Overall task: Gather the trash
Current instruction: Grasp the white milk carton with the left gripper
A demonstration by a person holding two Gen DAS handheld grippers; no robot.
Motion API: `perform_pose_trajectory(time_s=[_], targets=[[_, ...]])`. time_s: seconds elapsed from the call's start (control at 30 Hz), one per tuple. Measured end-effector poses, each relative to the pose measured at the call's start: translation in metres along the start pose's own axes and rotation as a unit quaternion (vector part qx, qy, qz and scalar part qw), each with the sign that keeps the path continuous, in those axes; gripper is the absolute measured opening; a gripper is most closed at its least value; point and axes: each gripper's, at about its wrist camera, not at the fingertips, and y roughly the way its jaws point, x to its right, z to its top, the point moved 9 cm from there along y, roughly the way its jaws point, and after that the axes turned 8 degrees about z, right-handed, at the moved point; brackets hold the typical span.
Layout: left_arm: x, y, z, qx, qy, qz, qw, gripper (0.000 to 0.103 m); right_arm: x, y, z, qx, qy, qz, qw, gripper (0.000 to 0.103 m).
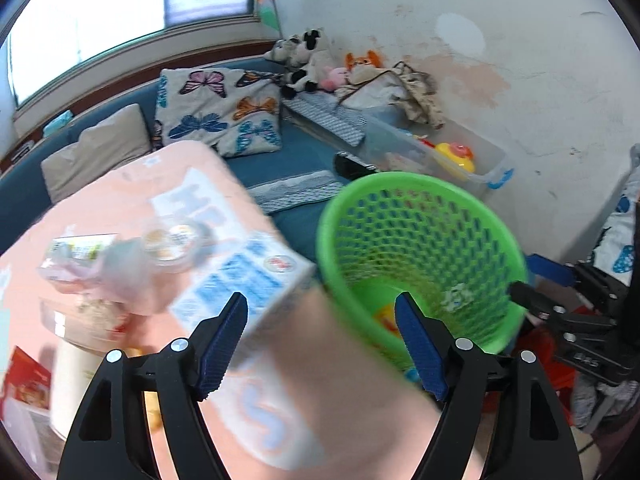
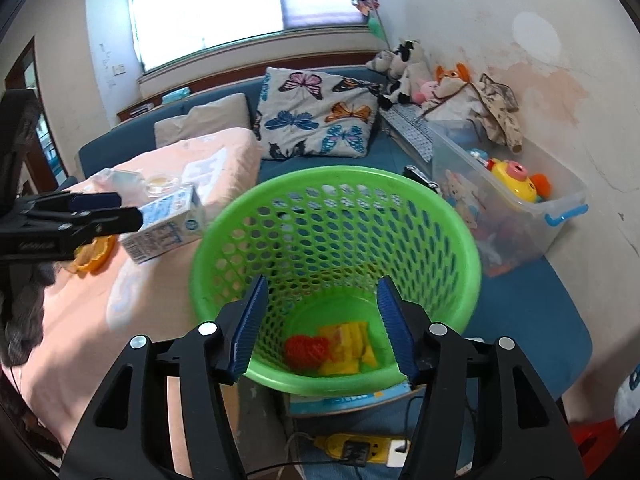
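A green mesh basket [image 2: 440, 216] stands beside a pink-covered table [image 2: 88, 312]; it also shows in the left wrist view [image 1: 420, 184]. Red and yellow trash [image 2: 332, 350] lies at its bottom. My right gripper [image 2: 322, 328] is open and empty above the basket. My left gripper [image 1: 322, 344] is open over the table edge; in the right wrist view it [image 2: 104, 210] sits next to a blue-and-white carton [image 2: 168, 228]. The carton [image 1: 244, 280] lies just ahead of the left fingers. A clear cup [image 1: 176, 244] and crumpled wrappers [image 1: 80, 256] lie beyond.
A blue sofa [image 2: 520, 312] with butterfly cushions [image 2: 320, 120] lies behind. A clear toy bin [image 2: 520, 216] stands by the wall. An orange peel [image 2: 92, 258] is on the table. A yellow power strip [image 2: 360, 448] lies on the floor below the basket.
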Motion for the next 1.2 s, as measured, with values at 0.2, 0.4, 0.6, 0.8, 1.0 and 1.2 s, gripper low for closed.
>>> perform_pose_trajectory(time_s=[0.2, 0.4, 0.6, 0.8, 1.0, 1.2], targets=[[-0.027, 0.023, -0.001, -0.022, 0.025, 0.01, 0.9994, 0.087, -0.018, 0.005, -0.001, -0.004, -0.005, 0.023, 1.0, 0.059], [-0.043, 0.046, -0.004, -0.039, 0.048, 0.028, 0.9977, 0.089, -0.026, 0.012, 0.0, -0.01, -0.013, 0.035, 0.999, 0.061], [-0.049, 0.065, -0.003, -0.053, 0.054, 0.031, 0.9967, 0.091, -0.029, 0.022, -0.001, -0.017, -0.015, 0.042, 0.999, 0.061], [-0.049, 0.081, -0.001, -0.062, 0.068, 0.032, 0.9952, 0.092, -0.03, 0.031, -0.004, -0.025, -0.017, 0.047, 0.998, 0.061], [-0.048, 0.092, -0.003, -0.072, 0.075, 0.022, 0.9943, 0.091, -0.034, 0.039, -0.005, -0.031, -0.021, 0.051, 0.998, 0.061], [-0.043, 0.096, -0.006, -0.074, 0.079, 0.004, 0.9941, 0.089, -0.037, 0.045, -0.006, -0.036, -0.024, 0.053, 0.998, 0.061]])
